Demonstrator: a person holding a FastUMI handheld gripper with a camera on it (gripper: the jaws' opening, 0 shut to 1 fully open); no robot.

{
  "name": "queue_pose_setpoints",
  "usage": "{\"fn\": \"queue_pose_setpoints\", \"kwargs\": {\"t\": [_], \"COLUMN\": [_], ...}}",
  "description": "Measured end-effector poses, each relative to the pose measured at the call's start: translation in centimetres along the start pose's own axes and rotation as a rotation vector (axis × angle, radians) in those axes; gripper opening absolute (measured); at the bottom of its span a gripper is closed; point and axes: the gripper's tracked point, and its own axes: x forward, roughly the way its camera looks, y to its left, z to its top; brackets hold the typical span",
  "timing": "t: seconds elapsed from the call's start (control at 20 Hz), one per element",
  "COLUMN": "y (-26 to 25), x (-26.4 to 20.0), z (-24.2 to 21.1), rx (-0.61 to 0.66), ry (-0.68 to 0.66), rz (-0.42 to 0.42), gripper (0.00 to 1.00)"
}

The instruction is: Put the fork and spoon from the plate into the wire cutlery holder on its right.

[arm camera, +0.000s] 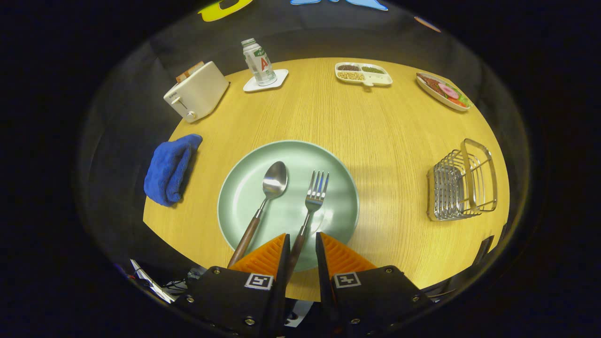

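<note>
A pale green plate (340, 206) lies on the round wooden table just ahead of my fingers. On it rest a spoon (273, 180) on the left and a fork (315, 192) on the right, both with brown handles pointing toward me. My gripper (303, 234) is open over the plate's near rim. The fork's handle runs down into the gap between the fingers, closer to the left finger, and neither finger visibly presses on it. The spoon's handle ends just outside the left finger. The wire cutlery holder (462, 180) stands to the right of the plate with nothing in it.
A blue cloth (170, 169) lies left of the plate. Beyond it stands a white toaster (197, 91), then a bottle (258, 62) on a white coaster. A divided dish (364, 74) and a food plate (443, 90) sit at the far right.
</note>
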Motion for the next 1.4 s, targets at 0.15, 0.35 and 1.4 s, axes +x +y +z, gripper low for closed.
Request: {"fn": "queue_pose_setpoints", "kwargs": {"t": [0.15, 0.35, 1.4], "y": [0.1, 0.6, -0.1], "x": [1.4, 2.4, -2.5], "z": [-1.1, -1.6, 2.5], "rx": [0.004, 0.024, 0.185], "ry": [0.041, 0.080, -0.032], "rz": [-0.004, 0.005, 0.151], "gripper": [0.32, 0.32, 0.09]}}
